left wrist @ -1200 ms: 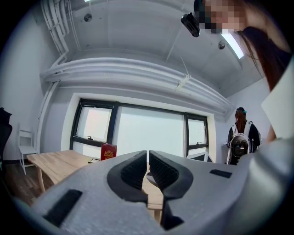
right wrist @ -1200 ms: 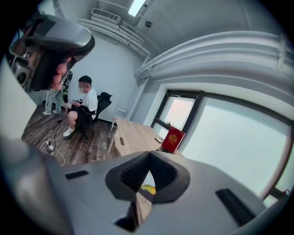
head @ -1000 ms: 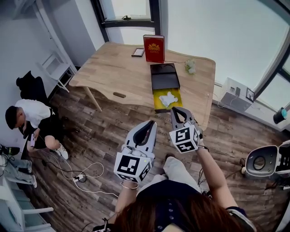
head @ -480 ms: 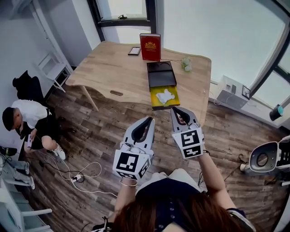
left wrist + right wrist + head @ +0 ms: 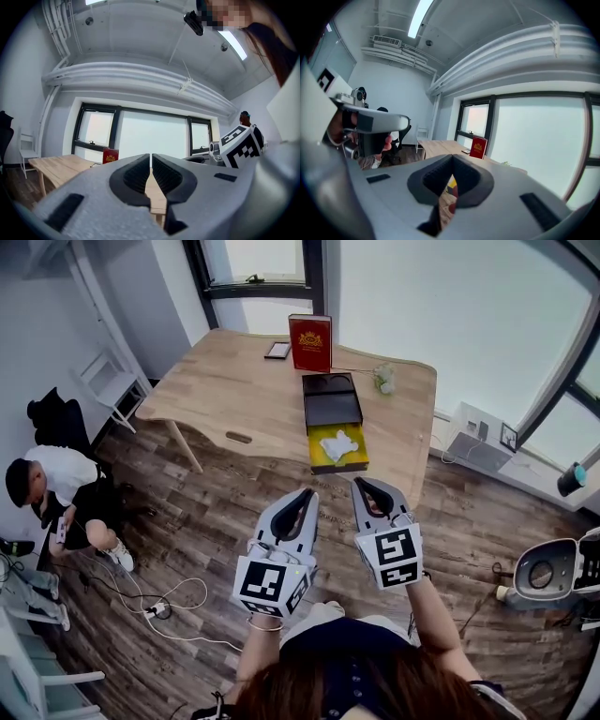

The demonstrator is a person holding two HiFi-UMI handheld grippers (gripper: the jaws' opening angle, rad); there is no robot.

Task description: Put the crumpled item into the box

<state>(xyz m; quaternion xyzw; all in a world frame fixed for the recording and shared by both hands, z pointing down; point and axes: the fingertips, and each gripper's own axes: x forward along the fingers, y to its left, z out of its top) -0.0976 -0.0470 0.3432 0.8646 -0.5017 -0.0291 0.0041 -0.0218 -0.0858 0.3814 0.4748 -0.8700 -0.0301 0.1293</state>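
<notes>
Currently your left claw point(image 5: 305, 496) and right claw point(image 5: 362, 486) are both pinched closed on nothing, held side by side well short of the surface point(image 5: 234, 381). The crumpled white item point(image 5: 339, 444) lies inside the yellow box point(image 5: 337, 466) at their 12 o'clock, near the surface's front edge.

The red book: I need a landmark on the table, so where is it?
Head view: the red book stands upright at the far edge of the table, by the window, directly behind the black box.
</notes>
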